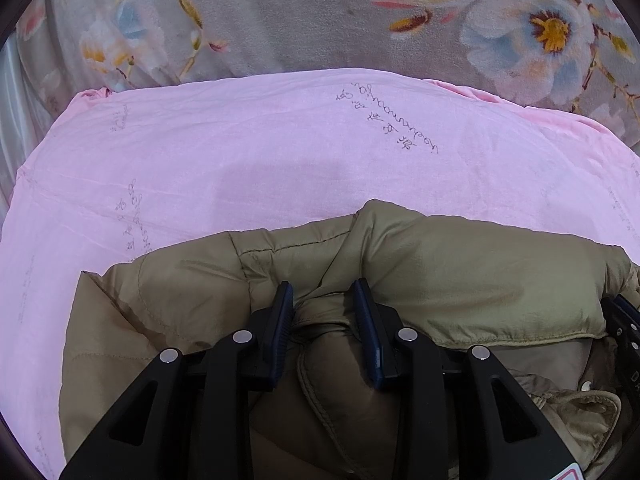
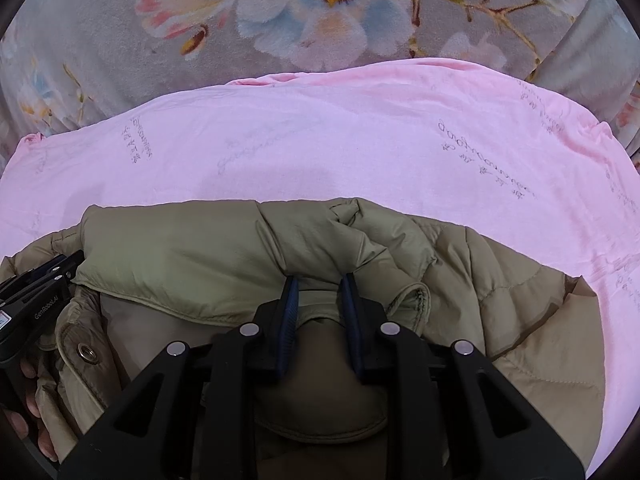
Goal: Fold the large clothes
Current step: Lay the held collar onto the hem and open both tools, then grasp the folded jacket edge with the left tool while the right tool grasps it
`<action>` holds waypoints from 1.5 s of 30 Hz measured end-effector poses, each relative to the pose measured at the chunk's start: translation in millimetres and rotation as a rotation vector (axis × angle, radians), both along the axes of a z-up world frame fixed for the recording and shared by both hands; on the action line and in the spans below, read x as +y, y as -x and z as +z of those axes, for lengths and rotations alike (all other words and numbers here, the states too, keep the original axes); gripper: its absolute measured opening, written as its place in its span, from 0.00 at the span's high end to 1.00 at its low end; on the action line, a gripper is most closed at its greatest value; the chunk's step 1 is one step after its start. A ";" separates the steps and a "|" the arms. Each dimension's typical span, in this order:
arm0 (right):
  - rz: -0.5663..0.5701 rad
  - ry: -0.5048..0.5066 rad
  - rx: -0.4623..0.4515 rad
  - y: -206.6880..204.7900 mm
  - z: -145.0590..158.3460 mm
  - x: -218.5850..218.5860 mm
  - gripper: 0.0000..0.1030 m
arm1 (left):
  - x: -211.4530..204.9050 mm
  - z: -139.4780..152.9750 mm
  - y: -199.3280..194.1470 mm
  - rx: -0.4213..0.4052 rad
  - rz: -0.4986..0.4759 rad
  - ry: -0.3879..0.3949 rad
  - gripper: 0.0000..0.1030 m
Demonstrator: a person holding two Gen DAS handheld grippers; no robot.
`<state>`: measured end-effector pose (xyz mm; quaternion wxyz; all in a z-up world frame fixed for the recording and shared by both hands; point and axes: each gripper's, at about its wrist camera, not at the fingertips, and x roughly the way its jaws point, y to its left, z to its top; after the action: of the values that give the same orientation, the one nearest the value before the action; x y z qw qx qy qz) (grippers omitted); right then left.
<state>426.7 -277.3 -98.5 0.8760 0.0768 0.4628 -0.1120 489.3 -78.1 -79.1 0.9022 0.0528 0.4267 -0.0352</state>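
Note:
A khaki padded jacket [image 1: 460, 276] lies bunched on a pink sheet [image 1: 240, 152]; it also shows in the right wrist view [image 2: 200, 252]. My left gripper [image 1: 324, 300] is shut on a fold of the jacket, with fabric pinched between its fingers. My right gripper [image 2: 318, 292] is shut on another fold of the jacket near a cuff [image 2: 412, 300]. The two grippers are side by side: the right one shows at the right edge of the left view [image 1: 624, 328], and the left one at the left edge of the right view [image 2: 36, 292].
The pink sheet [image 2: 320, 144] with faint printed writing lies on a grey flowered blanket [image 1: 280, 20], also seen in the right view [image 2: 120, 40]. A metal snap [image 2: 86, 350] shows on the jacket's front edge. The person's fingers [image 2: 32, 400] hold the left gripper.

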 end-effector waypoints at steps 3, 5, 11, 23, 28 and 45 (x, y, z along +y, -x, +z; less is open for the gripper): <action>-0.006 -0.025 -0.011 0.5 0.0 -3.0 0.79 | -0.9 0.8 -0.4 -0.003 0.003 -0.011 0.67; -0.012 -0.066 -0.036 4.3 1.5 -9.0 0.79 | 1.2 3.0 2.0 -0.008 0.014 -0.011 0.64; -0.083 -0.142 -0.132 83.7 39.7 -14.2 0.77 | 35.5 34.6 73.6 -0.016 0.033 0.112 0.45; -0.116 -0.243 -0.214 434.3 96.7 -55.1 0.31 | 213.8 55.0 294.9 0.098 0.077 0.278 0.23; -0.190 -0.266 -0.179 519.9 71.5 -63.8 0.25 | 266.8 28.8 347.8 0.160 0.168 0.343 0.23; -0.214 -0.508 -0.193 516.6 35.6 -52.1 0.78 | 252.6 22.0 383.7 0.176 0.118 0.459 0.81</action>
<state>-89.9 -329.4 -63.0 0.8519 0.3522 0.3799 -0.0764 105.6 174.5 -57.1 0.8503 -0.1817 0.4870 -0.0827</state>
